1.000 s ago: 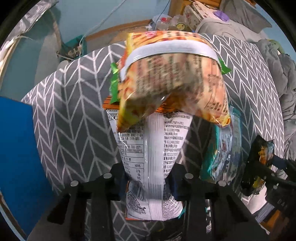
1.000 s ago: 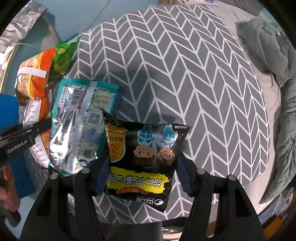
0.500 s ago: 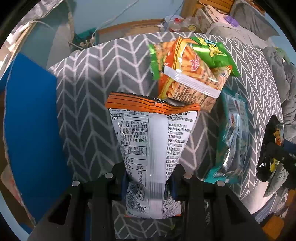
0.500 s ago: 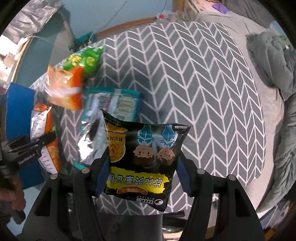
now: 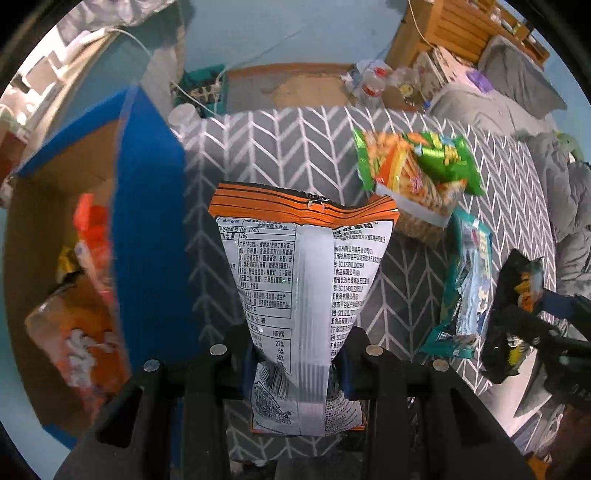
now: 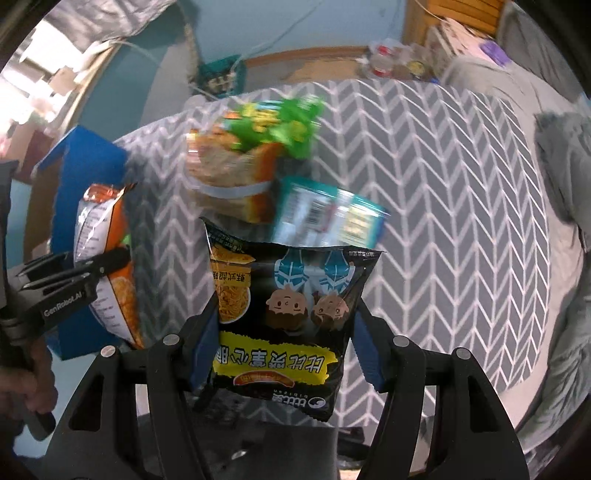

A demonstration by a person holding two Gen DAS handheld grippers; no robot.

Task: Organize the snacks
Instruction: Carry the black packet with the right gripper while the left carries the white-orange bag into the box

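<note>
My left gripper [image 5: 295,363] is shut on an orange-topped silver snack bag [image 5: 303,280] and holds it up above the chevron bedspread [image 5: 266,147], next to a blue-walled cardboard box [image 5: 147,206]. The bag and left gripper also show in the right wrist view [image 6: 107,258]. My right gripper [image 6: 284,347] is shut on a black noodle snack bag [image 6: 288,306], seen at the far right of the left wrist view [image 5: 517,314]. An orange-green snack bag [image 5: 413,177] and a teal packet [image 5: 465,280] lie on the bedspread.
The box holds orange-red snack bags [image 5: 81,295]. Grey bedding [image 5: 569,206] lies to the right. Bottles and clutter [image 5: 376,81] sit on the floor beyond the bed, by a wooden shelf [image 5: 458,33].
Both grippers have lifted and pulled back with their bags. The orange-green bag dropped from the left bag onto the bedspread. The blue box has come into view at left.
</note>
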